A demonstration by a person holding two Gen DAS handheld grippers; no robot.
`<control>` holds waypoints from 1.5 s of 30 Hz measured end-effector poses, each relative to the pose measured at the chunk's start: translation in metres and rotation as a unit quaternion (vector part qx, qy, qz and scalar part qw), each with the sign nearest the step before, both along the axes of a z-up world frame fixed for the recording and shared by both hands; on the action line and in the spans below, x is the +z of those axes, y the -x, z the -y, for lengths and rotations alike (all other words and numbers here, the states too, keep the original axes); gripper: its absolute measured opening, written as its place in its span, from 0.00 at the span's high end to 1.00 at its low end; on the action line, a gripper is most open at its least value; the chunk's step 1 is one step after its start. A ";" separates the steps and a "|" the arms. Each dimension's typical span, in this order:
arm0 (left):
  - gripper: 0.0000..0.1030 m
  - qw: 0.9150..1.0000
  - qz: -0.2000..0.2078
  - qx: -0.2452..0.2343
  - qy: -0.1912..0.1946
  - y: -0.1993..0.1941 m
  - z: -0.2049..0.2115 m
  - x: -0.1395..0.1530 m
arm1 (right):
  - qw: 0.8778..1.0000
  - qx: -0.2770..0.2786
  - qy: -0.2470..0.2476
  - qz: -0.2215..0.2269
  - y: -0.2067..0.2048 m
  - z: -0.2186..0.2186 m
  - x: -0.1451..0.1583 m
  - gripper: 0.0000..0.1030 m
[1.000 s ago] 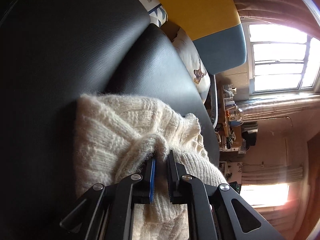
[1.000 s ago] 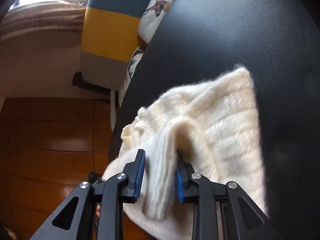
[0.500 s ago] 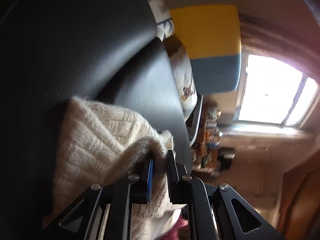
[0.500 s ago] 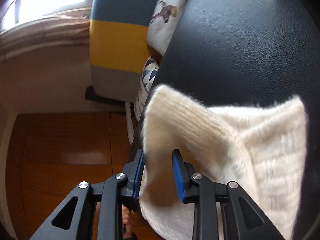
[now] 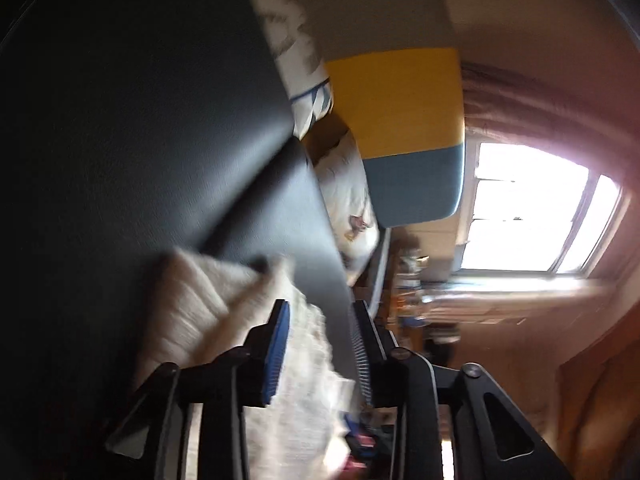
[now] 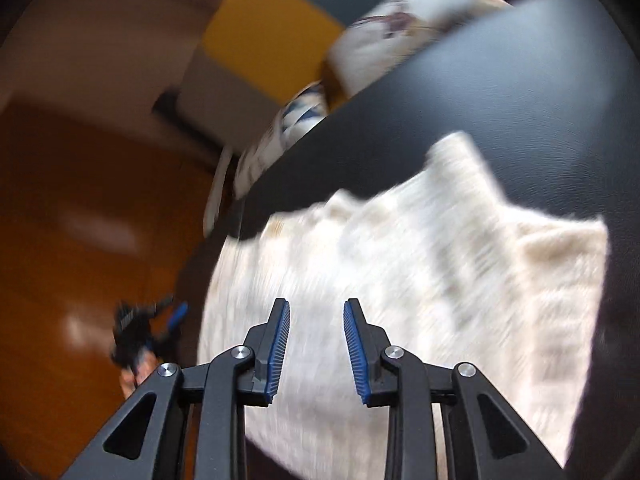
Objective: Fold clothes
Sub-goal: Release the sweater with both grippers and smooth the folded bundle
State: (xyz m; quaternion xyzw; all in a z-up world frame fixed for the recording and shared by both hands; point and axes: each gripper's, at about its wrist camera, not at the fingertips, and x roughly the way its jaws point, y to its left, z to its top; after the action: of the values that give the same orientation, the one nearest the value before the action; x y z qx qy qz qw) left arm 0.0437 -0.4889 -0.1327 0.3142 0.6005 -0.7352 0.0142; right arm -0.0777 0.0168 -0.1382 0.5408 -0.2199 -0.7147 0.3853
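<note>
The cream knitted sweater now lies loose on the black sofa seat, no longer pinched. The left tool has just been opening, its jaws apart and empty; the right tool gapes empty too, so this fold looks released.

No text, label, brand, number or sign is showing legibly in either wrist view; both pictures are blurring with motion, and the small clutter at right of the left view is staying unreadable.
</note>
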 end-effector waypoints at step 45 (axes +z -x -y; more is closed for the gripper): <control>0.71 0.953 0.073 -0.239 0.173 -0.104 -0.094 -0.022 | 0.989 0.101 -0.075 -0.074 -0.079 0.025 -0.018 0.75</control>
State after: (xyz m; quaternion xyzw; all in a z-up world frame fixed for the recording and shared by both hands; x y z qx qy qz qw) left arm 0.1474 -0.3952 -0.1544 0.4941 0.3687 -0.7848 -0.0643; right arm 0.0013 -0.0083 -0.1563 0.5332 -0.0808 -0.7246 0.4291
